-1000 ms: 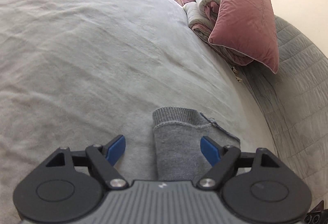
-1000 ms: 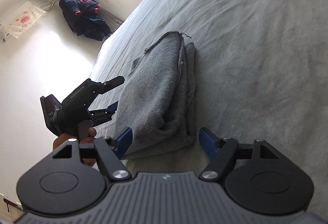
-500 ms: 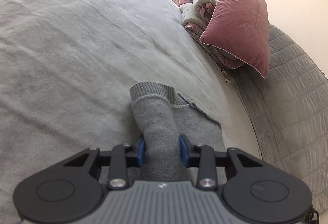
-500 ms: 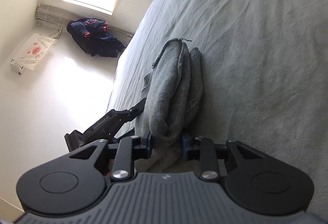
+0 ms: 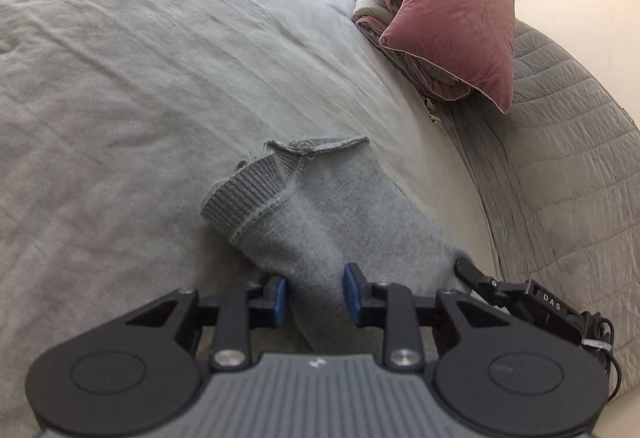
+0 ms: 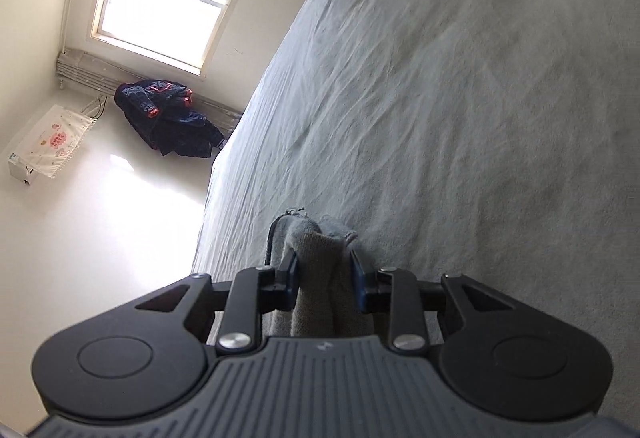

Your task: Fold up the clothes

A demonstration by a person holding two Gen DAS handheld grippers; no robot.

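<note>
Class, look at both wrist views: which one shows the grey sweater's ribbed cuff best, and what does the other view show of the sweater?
The left wrist view. There the grey sweater lies spread on the bed, its ribbed cuff plain, beyond the left gripper. The right wrist view shows only a bunched fold of sweater clamped in the right gripper; no cuff ribbing can be made out.

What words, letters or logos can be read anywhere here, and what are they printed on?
"D A S": white letters on the black side of the right tongs, seen in the left view beside the grey sweater.
Small white mark on each handle's ribbed top: too small to read.
Pink print on the white cloth against the wall: too blurred to read.
Nothing else carries text.
</note>
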